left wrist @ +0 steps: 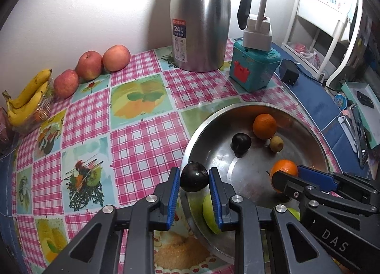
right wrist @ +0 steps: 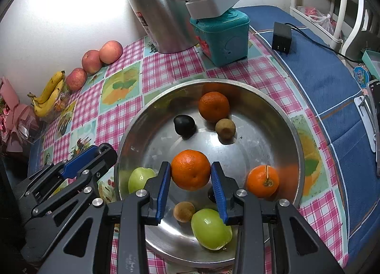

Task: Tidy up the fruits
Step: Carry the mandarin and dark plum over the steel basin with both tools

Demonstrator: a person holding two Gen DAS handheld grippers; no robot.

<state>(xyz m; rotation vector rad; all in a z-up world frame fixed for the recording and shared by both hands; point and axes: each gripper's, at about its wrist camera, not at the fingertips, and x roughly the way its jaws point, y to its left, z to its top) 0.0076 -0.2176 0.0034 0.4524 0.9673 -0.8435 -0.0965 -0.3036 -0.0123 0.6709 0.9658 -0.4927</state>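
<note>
The left gripper point(left wrist: 194, 179) is closed on a dark plum point(left wrist: 194, 177), its two blue pads pressed against the fruit's sides, held over the rim of the steel bowl point(left wrist: 315, 155) at about the bowl's 8 o'clock. The right gripper point(right wrist: 190, 174) clamps an orange point(right wrist: 190, 170) between its pads, held above the bowl's point(right wrist: 294, 136) near half.

Inside the bowl, seen from the right wrist view, a second orange point(right wrist: 214, 106) lies toward 12 o'clock with a small brown fruit point(right wrist: 225, 128) touching it, and a second dark plum point(right wrist: 184, 125) sits near them at 11 o'clock. A third orange point(right wrist: 262, 180) rests at 4 o'clock. One green apple point(right wrist: 211, 228) lies at 6 o'clock with another small brown fruit point(right wrist: 184, 211) just beside it, and another green apple point(right wrist: 140, 178) sits at 8 o'clock.

On the checked tablecloth point(left wrist: 133, 145), three red apples point(left wrist: 89, 65) line the wall at 10 o'clock, next to a bunch of bananas point(left wrist: 27, 98). A steel thermos jug point(left wrist: 201, 19) and a teal box point(left wrist: 255, 64) stand at 12 o'clock.
</note>
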